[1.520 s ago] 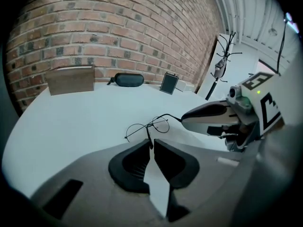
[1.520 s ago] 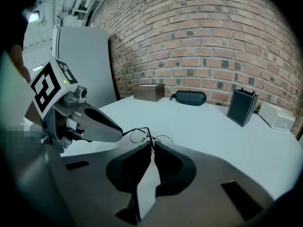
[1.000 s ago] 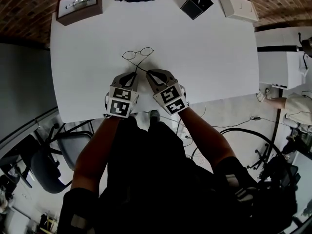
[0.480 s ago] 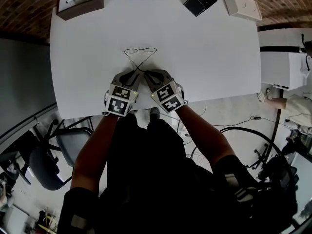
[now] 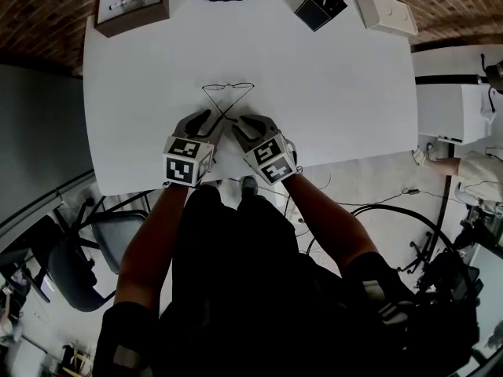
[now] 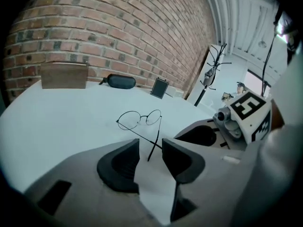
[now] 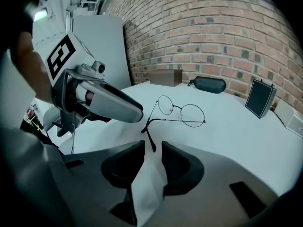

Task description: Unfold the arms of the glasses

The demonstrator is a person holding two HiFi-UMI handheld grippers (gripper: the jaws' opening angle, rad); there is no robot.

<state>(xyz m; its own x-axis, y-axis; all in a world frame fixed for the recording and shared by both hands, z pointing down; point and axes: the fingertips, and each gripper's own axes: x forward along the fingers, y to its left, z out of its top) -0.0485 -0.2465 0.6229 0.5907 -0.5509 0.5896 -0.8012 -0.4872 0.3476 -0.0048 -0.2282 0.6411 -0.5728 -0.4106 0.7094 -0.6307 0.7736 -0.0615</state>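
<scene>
The glasses [image 5: 228, 87] lie on the white table [image 5: 338, 93] just ahead of both grippers. Their lenses are on the far side, and the front bar runs crosswise to the jaws. The two arms are swung partway out and cross in an X, so each tip points back at the gripper opposite its own hinge.

The left gripper [image 6: 150, 148] is released. Its jaws stand apart, and the tip of the arm hinged at the frame's right end sits in the gap between the jaw tips, with no clear contact on either side. The right gripper [image 7: 153, 150] is likewise unclenched. Its gap is narrower, and the end of the other arm lies in its mouth. Each arm's long axis runs almost straight out from its gripper, slanting slightly inward toward the crossing point.

Neither gripper is nearer, since each already has its own tip. The next move likely depends on that crossing. To open fully, the left gripper's tip must swing rightward and the right gripper's leftward, so they would probably need to go one at a time.
</scene>
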